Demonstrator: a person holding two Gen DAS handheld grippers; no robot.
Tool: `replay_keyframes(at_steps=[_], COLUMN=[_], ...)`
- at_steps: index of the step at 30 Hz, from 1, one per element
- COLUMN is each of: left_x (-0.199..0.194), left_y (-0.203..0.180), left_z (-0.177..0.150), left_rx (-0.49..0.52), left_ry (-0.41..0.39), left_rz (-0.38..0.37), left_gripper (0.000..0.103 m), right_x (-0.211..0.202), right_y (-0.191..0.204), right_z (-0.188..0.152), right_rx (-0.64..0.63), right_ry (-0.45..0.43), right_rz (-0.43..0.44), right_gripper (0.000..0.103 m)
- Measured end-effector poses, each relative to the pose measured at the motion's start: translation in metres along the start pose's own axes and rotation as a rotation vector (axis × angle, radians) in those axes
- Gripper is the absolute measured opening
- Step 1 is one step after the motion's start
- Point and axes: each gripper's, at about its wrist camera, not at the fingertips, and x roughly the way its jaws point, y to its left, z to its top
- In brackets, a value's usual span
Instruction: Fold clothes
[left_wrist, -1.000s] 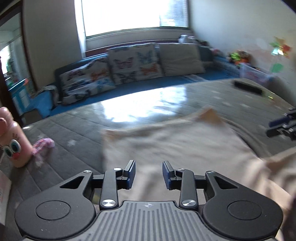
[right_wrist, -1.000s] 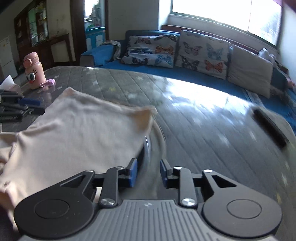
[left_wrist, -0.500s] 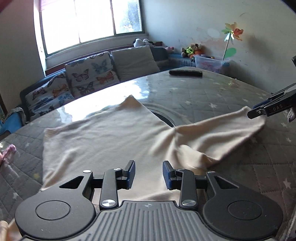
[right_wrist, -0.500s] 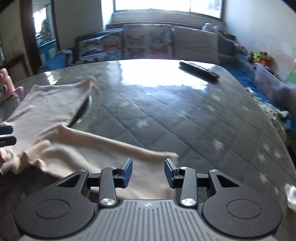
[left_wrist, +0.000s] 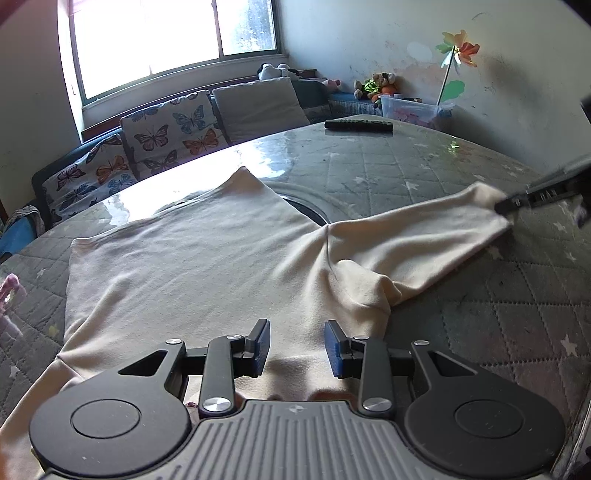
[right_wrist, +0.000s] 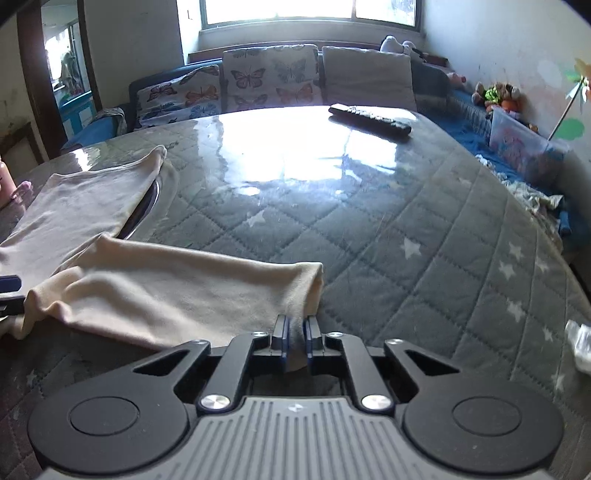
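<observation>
A cream long-sleeved garment (left_wrist: 192, 266) lies spread on the round table's grey quilted cover (left_wrist: 498, 314). One sleeve (left_wrist: 424, 232) stretches out to the right. My right gripper (right_wrist: 294, 332) is shut on that sleeve's cuff (right_wrist: 306, 280), with cloth pinched between its blue pads. In the left wrist view it shows as a dark finger (left_wrist: 517, 201) at the sleeve's end. My left gripper (left_wrist: 297, 347) hangs open over the garment's near edge, its pads apart and pressing on nothing. A blue tip of it (right_wrist: 9, 282) shows at the right wrist view's left edge.
A black remote control (left_wrist: 358, 125) lies at the table's far side. A pink object (left_wrist: 9, 288) sits at the left edge. A white scrap (right_wrist: 581, 343) lies at the right. Behind the table are a sofa with butterfly cushions (left_wrist: 166, 129) and a plastic box (left_wrist: 413, 109).
My right gripper has gone from open over the sleeve's end to shut on the cuff. Both views swung round during the first half second, then stayed still. The left jaws keep the same gap.
</observation>
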Motion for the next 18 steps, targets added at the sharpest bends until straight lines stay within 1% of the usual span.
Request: replay_keyframes(at_steps=[7,11,14,15,16,17,18], left_x=[-0.003,-0.002,-0.006,-0.008,-0.01,-0.011,-0.013], left_y=[-0.007,-0.01,-0.008,-0.007,-0.006,-0.005,-0.005], left_z=[-0.001,-0.003,0.0,0.001,0.004,0.006,0.009], left_rx=[0.031,0.051,0.048,0.045,0.044,0.043,0.041], left_ry=[0.004,0.008,0.003,-0.001,-0.008,-0.018,-0.028], left_rz=[-0.034,-0.051,-0.061,-0.064,-0.066,-0.066,-0.067], left_gripper=[0.035,0.035,0.035,0.035,0.036,0.037,0.037], right_x=[-0.001,0.023,0.041,0.045,0.045,0.042,0.039], right_y=[-0.003,-0.007,-0.011,-0.013,-0.013,-0.015,-0.017], right_z=[0.032,0.038,0.034,0.032,0.031,0.031,0.031], right_rx=[-0.096,-0.096,-0.076,-0.071,-0.065,-0.051,-0.036], right_ry=[-0.088,-0.067,-0.032,-0.03,-0.043,-0.051,-0.059], right_rz=[-0.081,-0.093,-0.088,-0.087,-0.089,-0.086,-0.084], right_gripper=[0.006,0.006,0.008,0.009,0.012,0.02,0.022])
